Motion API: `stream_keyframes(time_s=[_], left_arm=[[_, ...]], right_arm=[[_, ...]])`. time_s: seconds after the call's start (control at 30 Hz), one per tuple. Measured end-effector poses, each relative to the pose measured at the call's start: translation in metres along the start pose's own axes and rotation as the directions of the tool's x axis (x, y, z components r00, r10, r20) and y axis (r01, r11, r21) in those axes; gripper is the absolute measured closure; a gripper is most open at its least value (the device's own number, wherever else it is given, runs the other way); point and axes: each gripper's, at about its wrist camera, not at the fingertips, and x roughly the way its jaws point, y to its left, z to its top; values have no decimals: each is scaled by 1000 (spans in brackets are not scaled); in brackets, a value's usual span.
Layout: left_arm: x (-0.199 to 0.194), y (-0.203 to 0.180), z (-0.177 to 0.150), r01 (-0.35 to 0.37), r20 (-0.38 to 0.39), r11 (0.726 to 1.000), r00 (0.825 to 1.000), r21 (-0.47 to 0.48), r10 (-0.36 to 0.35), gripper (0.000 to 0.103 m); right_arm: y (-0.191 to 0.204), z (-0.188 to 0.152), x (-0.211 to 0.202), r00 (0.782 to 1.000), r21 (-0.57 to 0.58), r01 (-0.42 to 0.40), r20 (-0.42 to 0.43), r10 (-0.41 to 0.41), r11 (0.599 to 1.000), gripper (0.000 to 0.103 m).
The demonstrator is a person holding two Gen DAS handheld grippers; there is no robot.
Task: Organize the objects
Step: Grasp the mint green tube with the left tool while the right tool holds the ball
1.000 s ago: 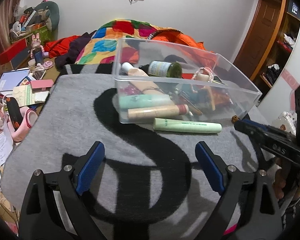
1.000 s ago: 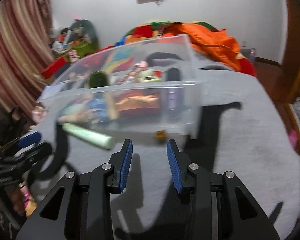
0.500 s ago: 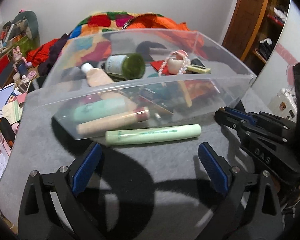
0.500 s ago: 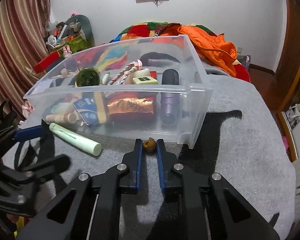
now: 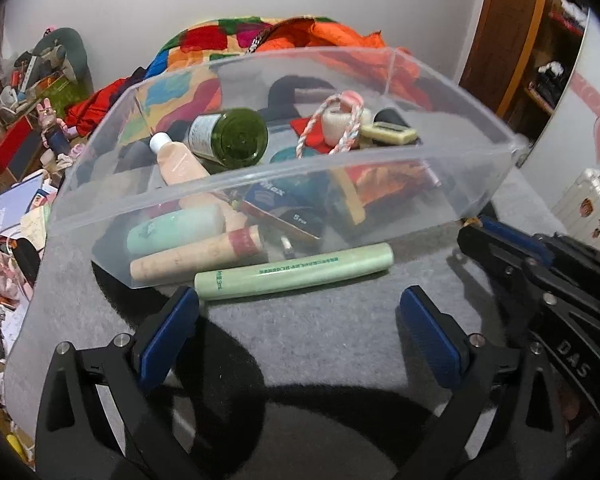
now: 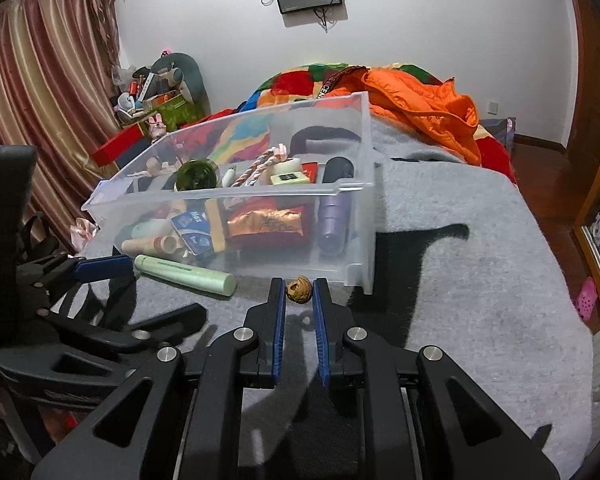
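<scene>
A: Surface?
B: Bed, with a grey blanket [image 6: 460, 240] on top that has a big black pattern.
A: What sits on the blanket?
B: Clear bin [image 6: 352, 216], full of stuff. Green tube [image 5: 296, 272] lies flat just in front of the bin's long wall, touching or nearly so, can't tell.
A: More?
B: Small brown nut [image 6: 299, 289] near the bin's front corner. Orange jacket [image 6: 428, 108] and a colourful quilt [image 6: 296, 80] heaped behind the bin.

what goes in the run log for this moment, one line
right tool: shut on walnut | left tool: jaws opening, nothing held, green tube just ahead | clear bin: on grey blanket, part filled
</scene>
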Motion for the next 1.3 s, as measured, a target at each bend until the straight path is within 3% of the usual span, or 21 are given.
stream_keyframes(time_s=[0.17,0.4,0.5,0.57,0.67,0.77,0.93,1.03,1.13,1.2,1.3], left_arm=[[-4,16,4,-22,19,1000,1000,-21,23,1],[7,23,-2,138,-11,987,990,-81,-139,1],[-5,11,-12,197,-21,980,980,-15,-197,10],[-15,-1,-20,238,-45,969,971,60,-235,20],[-26,-8,-22,172,-21,976,985,130,-171,20],[-26,-4,-11,148,-2,982,989,120,-149,20],[-9,-7,11,157,-21,975,988,154,-156,21],[3,-14,16,218,-68,954,976,205,-208,21],[16,-21,13,254,-118,941,965,224,-233,32],[17,-25,9,233,-106,938,971,257,-213,34],[7,-26,2,246,-102,929,969,278,-226,61]], right_arm=[[-3,-1,-2,999,0,-37,-4,37,999,91],[0,-7,1,999,-15,-46,-22,46,999,91],[-4,-10,-3,999,-11,-37,-23,37,999,91],[-8,-12,-6,999,-1,-33,-20,33,999,91],[-15,-12,-9,999,17,-30,-18,30,999,91],[-18,-11,-11,999,32,-34,-14,34,999,91],[-14,-10,-15,999,23,-43,-15,44,999,91],[-12,-11,-17,999,16,-48,-15,48,999,91],[-12,-11,-17,998,19,-53,-18,53,998,91],[-11,-11,-17,998,16,-52,-19,53,998,91],[-9,-12,-16,998,12,-53,-21,53,999,91]])
